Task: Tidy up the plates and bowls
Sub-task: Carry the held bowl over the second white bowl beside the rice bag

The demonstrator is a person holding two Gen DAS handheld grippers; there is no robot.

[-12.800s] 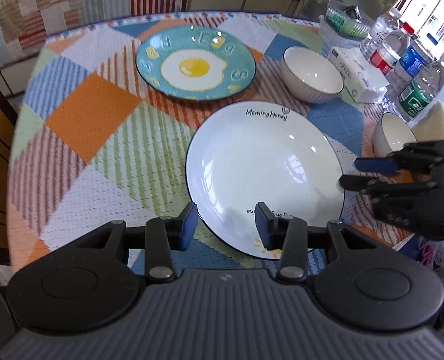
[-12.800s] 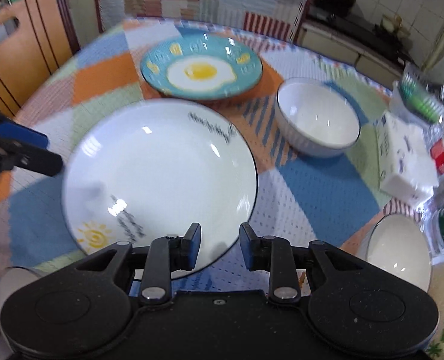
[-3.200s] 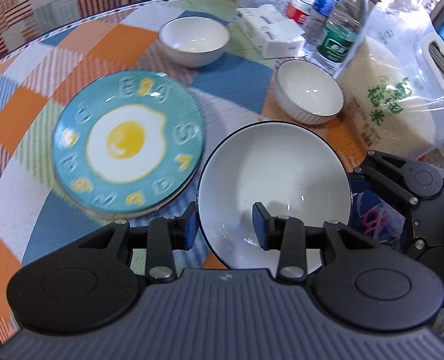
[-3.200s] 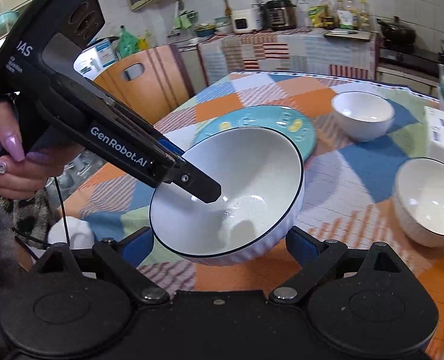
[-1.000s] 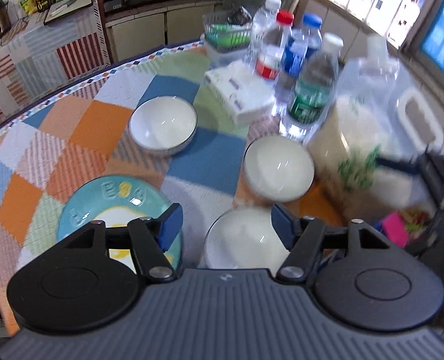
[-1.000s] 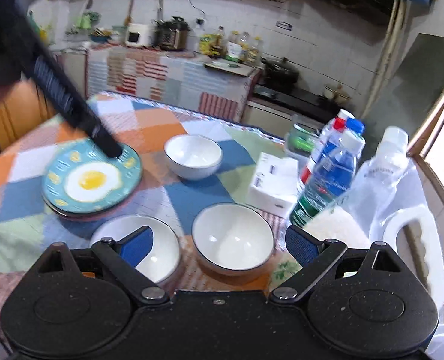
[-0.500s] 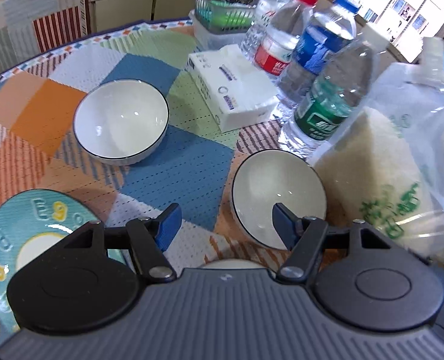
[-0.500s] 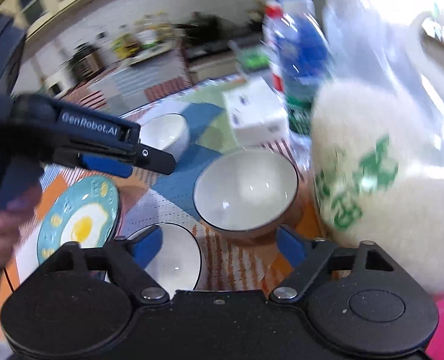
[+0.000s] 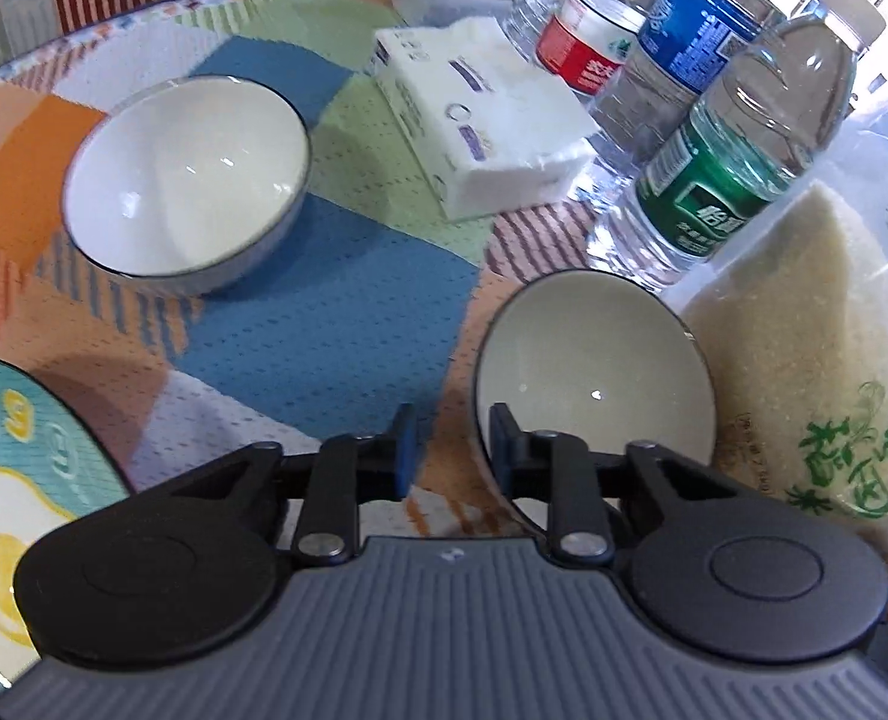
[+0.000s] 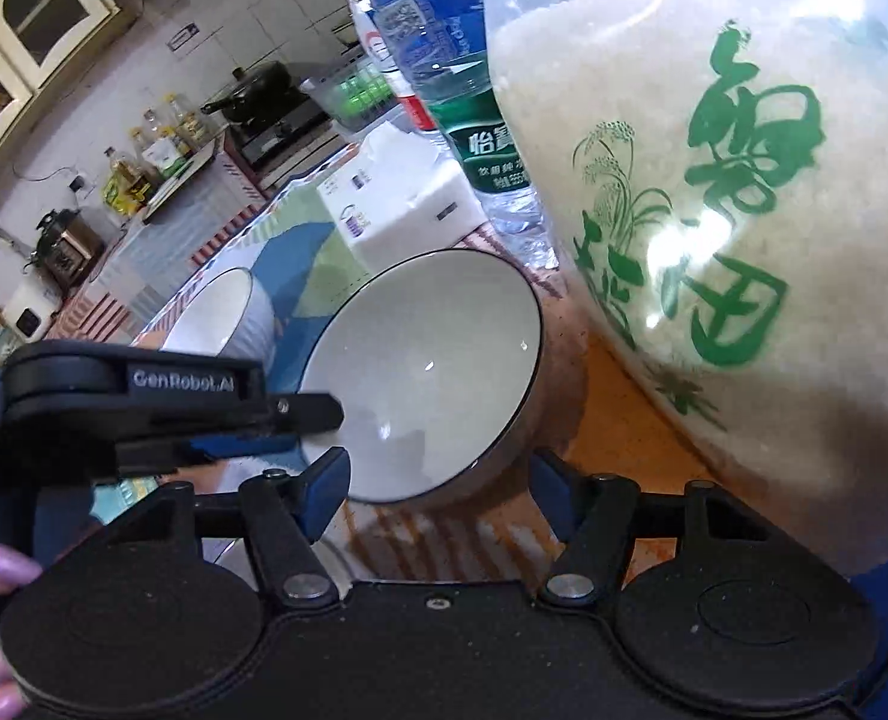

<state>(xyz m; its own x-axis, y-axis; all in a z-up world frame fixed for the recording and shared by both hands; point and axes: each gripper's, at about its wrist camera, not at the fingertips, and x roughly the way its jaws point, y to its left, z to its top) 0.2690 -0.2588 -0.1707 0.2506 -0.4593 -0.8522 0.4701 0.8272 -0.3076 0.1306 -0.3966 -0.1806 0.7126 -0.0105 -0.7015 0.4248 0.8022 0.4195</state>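
Glazed and slippery, the near bowl (image 9: 594,372) is tilting against the rice bag (image 10: 732,228), left gripper (image 9: 447,450) narrowly pinching its rim, right gripper (image 10: 438,495) wide beside it; a shallow grip is risking it sliding onto the tablecloth (image 9: 324,324).

Around the near bowl (image 9: 594,372), much escapes us. Our left gripper (image 9: 447,450) covers the bowl's lower rim, so we cannot tell whether its fingers touch the rim. To the bowl's left, the egg-patterned plate (image 9: 18,450) is cut by the picture's edge. Beyond the bowl, the bottles' (image 9: 738,138) tops run out of view. In the right wrist view, the rice bag (image 10: 714,210) beside the bowl spills past the edge, and the far bowl (image 10: 222,312) is half hidden.
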